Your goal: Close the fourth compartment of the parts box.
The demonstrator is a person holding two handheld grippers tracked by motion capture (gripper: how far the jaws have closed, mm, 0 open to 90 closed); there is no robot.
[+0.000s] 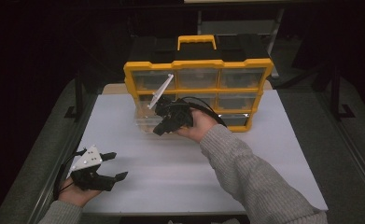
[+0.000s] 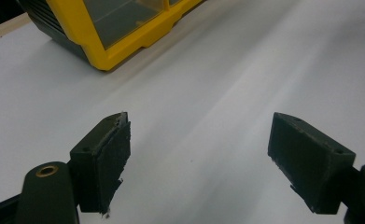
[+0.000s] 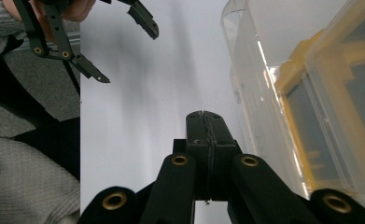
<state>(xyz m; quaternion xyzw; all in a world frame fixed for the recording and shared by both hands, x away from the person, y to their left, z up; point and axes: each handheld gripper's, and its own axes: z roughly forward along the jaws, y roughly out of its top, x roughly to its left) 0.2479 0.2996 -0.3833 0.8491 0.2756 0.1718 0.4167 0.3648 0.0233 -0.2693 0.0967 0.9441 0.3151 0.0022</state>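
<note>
My right gripper (image 3: 203,114), jaws pressed together on nothing, sits just beside the clear plastic drawer (image 1: 145,119) pulled from the yellow organizer (image 1: 199,65); my left gripper (image 1: 108,165), jaws spread, rests well apart.

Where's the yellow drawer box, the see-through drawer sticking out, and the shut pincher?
yellow organizer box (image 1: 198,63), high view, top frame bar.
clear drawer (image 1: 145,122), high view, pulled-out front.
right gripper (image 3: 203,115), right gripper view, closed jaw tips.

**Clear drawer pulled out of the yellow organizer**

A clear plastic drawer (image 1: 147,120) sticks out from the lower left of the yellow organizer (image 1: 199,65) (a grid of see-through compartments with a top handle), which stands upright at the tabletop's (image 1: 171,172) far edge.
</note>
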